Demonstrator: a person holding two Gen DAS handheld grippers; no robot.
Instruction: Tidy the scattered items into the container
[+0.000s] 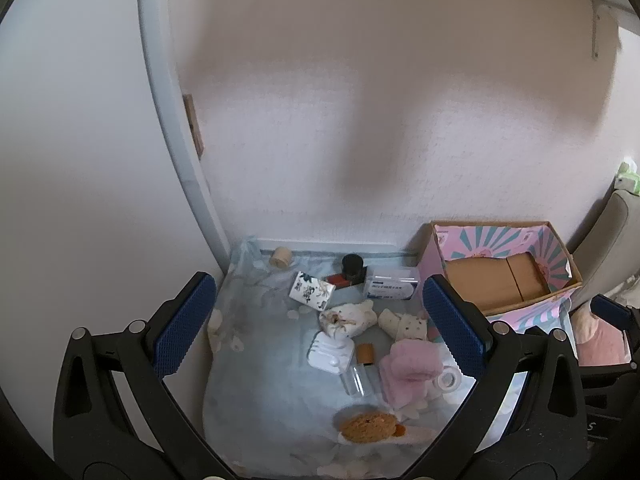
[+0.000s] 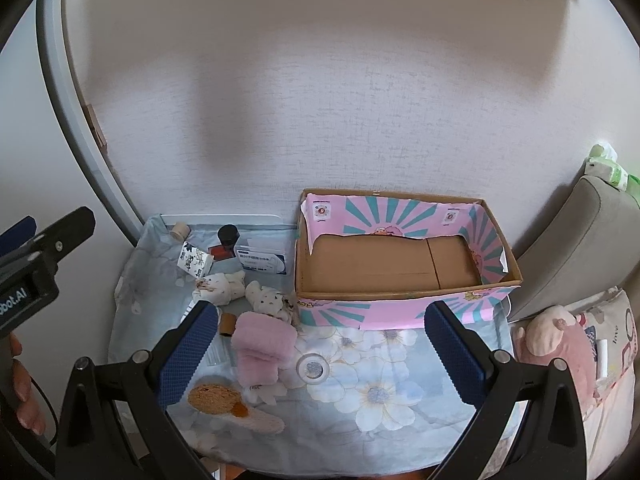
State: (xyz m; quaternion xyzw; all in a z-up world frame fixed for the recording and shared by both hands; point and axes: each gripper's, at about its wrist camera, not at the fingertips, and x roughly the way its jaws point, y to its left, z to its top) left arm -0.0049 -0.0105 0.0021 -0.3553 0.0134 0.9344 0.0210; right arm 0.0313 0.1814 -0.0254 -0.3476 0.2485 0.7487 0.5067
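A pink and teal cardboard box (image 2: 404, 304) stands open and empty at the back right of a floral cloth; it also shows in the left wrist view (image 1: 552, 300). Scattered left of it lie a pink fluffy sock (image 2: 260, 346), white rolled cloths (image 2: 220, 286), a patterned carton (image 2: 195, 263), a black-capped red bottle (image 2: 226, 240), a clear packet (image 2: 262, 260), a tape roll (image 2: 313, 367) and a brown round sponge (image 2: 210, 398). My left gripper (image 1: 320, 324) is open and empty above the items. My right gripper (image 2: 320, 348) is open and empty in front of the box.
A white wall runs behind the cloth-covered table (image 2: 380, 400). A grey cushion (image 2: 576, 248) and a pink plush toy (image 2: 556, 344) lie to the right. A white soap dish (image 1: 330, 350), a small clear bottle (image 1: 358, 374) and a cork-coloured roll (image 1: 281, 258) also lie on the cloth.
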